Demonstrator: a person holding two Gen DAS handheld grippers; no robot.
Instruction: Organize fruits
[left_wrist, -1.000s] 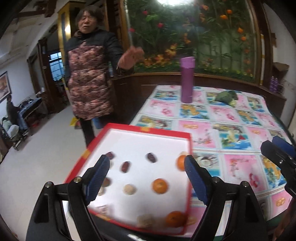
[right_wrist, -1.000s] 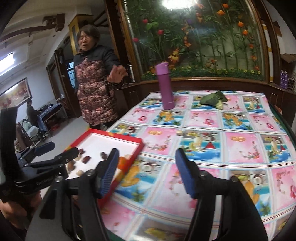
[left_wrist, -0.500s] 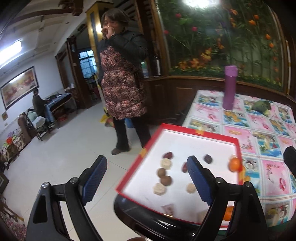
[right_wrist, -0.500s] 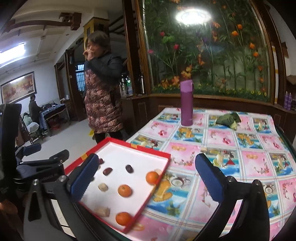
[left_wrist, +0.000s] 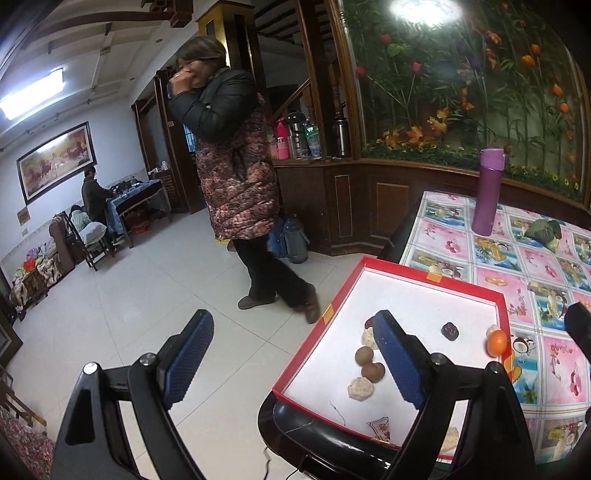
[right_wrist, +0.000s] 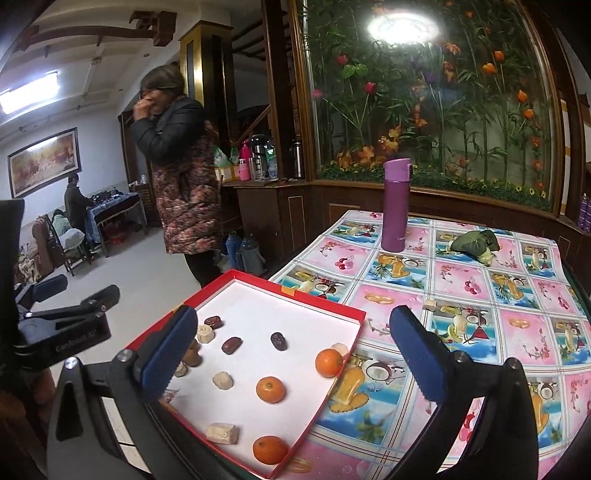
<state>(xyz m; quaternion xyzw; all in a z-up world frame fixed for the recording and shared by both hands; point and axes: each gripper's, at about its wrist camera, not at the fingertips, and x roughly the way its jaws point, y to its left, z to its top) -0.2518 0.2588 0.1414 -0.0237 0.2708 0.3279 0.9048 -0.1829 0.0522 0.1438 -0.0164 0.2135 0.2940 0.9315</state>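
Since a second ago both views have swung leftward: the box (right_wrist: 325, 310) that then lay between the left tool's (left_wrist: 291, 360) fingers now sits to their right, with bare floor (left_wrist: 129, 314) between them. That tool is spread wide and empty, a little wider than before. The right tool (right_wrist: 295, 354) has opened from a middling gap to its full width; it too holds nothing and hovers above the box's right edge. The person (right_wrist: 181, 177) by the bench (right_wrist: 480, 295) had an arm stretched out then; now a hand is up at the face.

The fruits lie loose in the shallow red-walled, white-floored box at the bench's near left corner, none of them sorted. Three oranges (right_wrist: 270, 389) run along its right side, one of them touching the wall. Three dark dates (right_wrist: 231, 345) sit further back, well apart. Pale lumps (right_wrist: 222, 379) and two brown round fruits (left_wrist: 364, 356), touching each other, are scattered on the left. A purple flask (right_wrist: 396, 205) stands upright far back on the bench, near a green bundle (right_wrist: 476, 242).
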